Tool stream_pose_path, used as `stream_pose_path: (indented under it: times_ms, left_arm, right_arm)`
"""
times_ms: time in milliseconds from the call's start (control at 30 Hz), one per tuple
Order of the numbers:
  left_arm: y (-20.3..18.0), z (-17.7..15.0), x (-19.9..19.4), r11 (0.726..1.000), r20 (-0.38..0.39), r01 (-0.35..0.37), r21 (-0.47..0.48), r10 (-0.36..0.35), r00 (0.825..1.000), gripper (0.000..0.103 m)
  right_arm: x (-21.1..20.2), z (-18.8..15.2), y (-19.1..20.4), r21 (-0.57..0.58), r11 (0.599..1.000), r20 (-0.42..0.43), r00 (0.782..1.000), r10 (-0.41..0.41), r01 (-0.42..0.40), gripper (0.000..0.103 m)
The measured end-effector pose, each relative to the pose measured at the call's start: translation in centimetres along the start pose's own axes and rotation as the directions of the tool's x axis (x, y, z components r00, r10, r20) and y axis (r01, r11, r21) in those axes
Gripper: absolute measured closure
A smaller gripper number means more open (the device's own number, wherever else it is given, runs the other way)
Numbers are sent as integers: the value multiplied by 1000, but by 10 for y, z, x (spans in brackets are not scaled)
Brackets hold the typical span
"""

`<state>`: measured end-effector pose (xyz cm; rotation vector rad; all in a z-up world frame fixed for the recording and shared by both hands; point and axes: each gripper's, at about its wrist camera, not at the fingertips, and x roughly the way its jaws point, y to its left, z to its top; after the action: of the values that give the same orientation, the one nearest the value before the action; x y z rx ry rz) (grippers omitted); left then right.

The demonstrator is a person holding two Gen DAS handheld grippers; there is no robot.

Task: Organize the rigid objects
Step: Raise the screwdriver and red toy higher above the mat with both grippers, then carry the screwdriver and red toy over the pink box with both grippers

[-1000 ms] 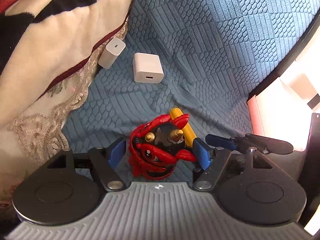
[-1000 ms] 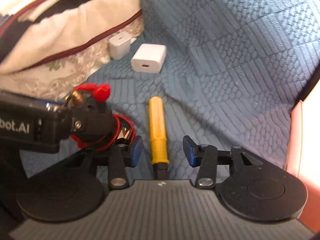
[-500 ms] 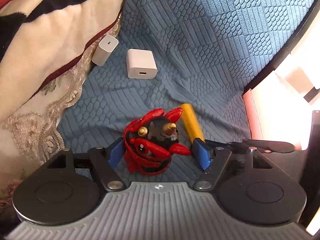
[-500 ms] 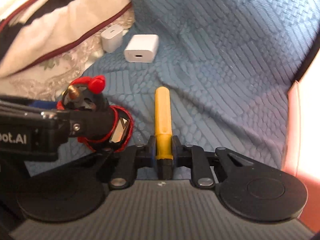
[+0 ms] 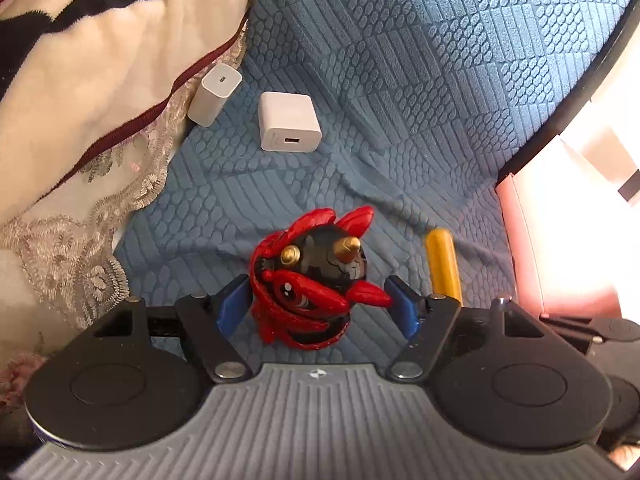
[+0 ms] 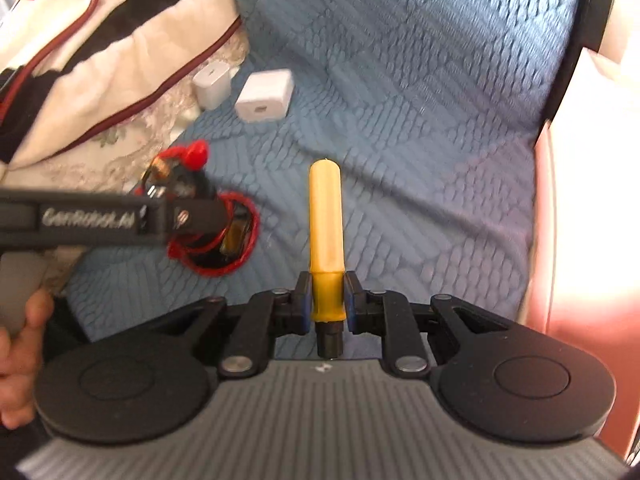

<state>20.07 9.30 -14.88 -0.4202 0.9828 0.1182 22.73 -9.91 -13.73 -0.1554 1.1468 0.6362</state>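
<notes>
A big blue bumpy cover (image 5: 420, 80) is spread out flat. A soft blanket (image 5: 80, 80) with black, cream and dark red stripes lies on its left side. A lace cloth (image 5: 100, 208) sits under the blanket edge.

The left gripper (image 5: 320, 304) has blue pads standing wide, one on each side of a red and black toy head (image 5: 316, 280) with gold horns. The pads look to touch the toy, so it is held. White letters on this gripper's side read like "GenRobot.AI" in the right wrist view, but they are blurry.

The right gripper (image 6: 327, 300) is squeezed tight on the yellow handle (image 6: 326, 216) of a small tool.

Two white chargers, a flat one (image 5: 289, 127) and a long one (image 5: 215, 94), lie near the blanket.
</notes>
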Motion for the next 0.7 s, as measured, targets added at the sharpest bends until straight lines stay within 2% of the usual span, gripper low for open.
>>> stream_pose_path:
  times_ms: [100,200,400,600,700]
  left_arm:
    - [0,-1,-1,1000,19,-6,1,6,1000,31]
    - [0,-2,-6,1000,49,-7,2,7,999,35]
    - [2,-4,-20,998,86,64,-17,-62,994,35]
    - [-9,-12,-44,993,118,116,-6,-114,986,35]
    - [-15,-13,-59,983,138,181,-12,-177,974,36]
  right_arm:
    - [-5,-7,4,-16,1000,-5,1000,-8,8,83]
    - [-9,-16,1,19,1000,-8,1000,-10,10,83]
    - [-22,-30,-2,84,996,-14,1000,-17,18,83]
    - [-49,-25,-5,93,995,50,999,-22,17,83]
    - [-65,-20,-6,87,996,84,996,-27,20,83]
